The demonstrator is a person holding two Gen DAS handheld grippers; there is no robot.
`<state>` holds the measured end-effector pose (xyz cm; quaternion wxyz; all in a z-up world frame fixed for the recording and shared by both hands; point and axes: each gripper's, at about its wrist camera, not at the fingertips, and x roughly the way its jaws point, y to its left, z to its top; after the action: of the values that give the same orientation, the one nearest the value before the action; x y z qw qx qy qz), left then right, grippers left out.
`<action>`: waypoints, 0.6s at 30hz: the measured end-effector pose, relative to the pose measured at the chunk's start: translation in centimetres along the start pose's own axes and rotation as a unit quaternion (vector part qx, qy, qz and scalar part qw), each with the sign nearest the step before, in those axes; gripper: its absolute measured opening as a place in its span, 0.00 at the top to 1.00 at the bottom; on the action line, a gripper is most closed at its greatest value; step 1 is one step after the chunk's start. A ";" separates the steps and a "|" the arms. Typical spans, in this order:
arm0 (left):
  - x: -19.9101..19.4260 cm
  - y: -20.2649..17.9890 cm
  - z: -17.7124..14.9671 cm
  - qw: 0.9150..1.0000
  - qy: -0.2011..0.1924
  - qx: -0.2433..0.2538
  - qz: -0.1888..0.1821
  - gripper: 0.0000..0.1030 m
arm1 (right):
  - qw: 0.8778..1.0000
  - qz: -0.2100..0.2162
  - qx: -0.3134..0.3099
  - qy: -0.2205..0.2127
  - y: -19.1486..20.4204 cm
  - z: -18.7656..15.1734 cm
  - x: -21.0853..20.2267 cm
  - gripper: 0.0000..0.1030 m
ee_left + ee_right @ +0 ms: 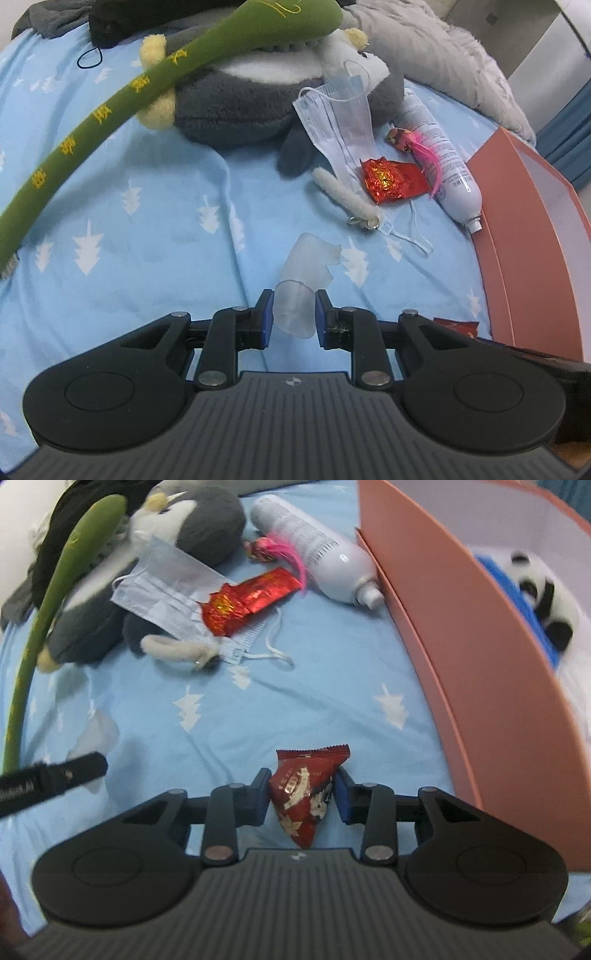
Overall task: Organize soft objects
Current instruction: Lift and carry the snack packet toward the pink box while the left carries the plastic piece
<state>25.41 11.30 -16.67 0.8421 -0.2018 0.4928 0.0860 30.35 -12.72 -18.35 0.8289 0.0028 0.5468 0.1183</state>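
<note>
Left hand-held gripper (294, 314) grips translucent sleeve (295, 308); right hand-held gripper (301, 794) grips snack packet (306, 794).

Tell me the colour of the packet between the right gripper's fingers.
Dark red snack packet with white print, clearest in the right wrist view.

Left gripper (294, 314): low over the blue bedsheet (147, 229), pointing toward the far edge of the bed.
Left jaws: partly apart, blue pads on either side of a translucent silicone piece (295, 306); contact with the pads cannot be told.
Left fingers (265, 317): level, symmetric.
Right gripper (301, 794): low over the bedsheet near the bed's right edge, just beside the pink box wall (480, 709).
Right jaws: closed in on a red snack packet (306, 794), both pads touching its sides.
Right fingers (341, 797): level.
Left gripper in right wrist view: black finger tip at the left edge, blurred.
</note>
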 end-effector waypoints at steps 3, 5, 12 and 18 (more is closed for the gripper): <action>-0.8 -0.3 0.5 1.000 -0.002 0.000 0.006 0.74 | 1.000 0.009 -0.012 0.005 0.3 0.6 -0.7 0.62; -1.1 -0.4 0.5 1.000 -0.008 0.003 0.007 0.74 | 1.000 0.017 -0.021 0.000 0.3 0.7 -1.0 0.62; -1.4 -1.4 -1.8 0.998 -0.047 0.034 -0.004 0.74 | 0.997 0.040 -0.058 -0.034 0.1 -0.8 -2.2 0.62; -4.4 -2.2 -4.0 0.997 -0.063 0.043 -0.027 0.74 | 0.996 0.043 -0.044 -0.062 -0.6 -3.2 -4.7 0.62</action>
<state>20.82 7.87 -14.00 0.8814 -0.1727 0.4362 0.0547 25.80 -14.63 -15.50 0.8545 -0.0025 0.4882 0.1775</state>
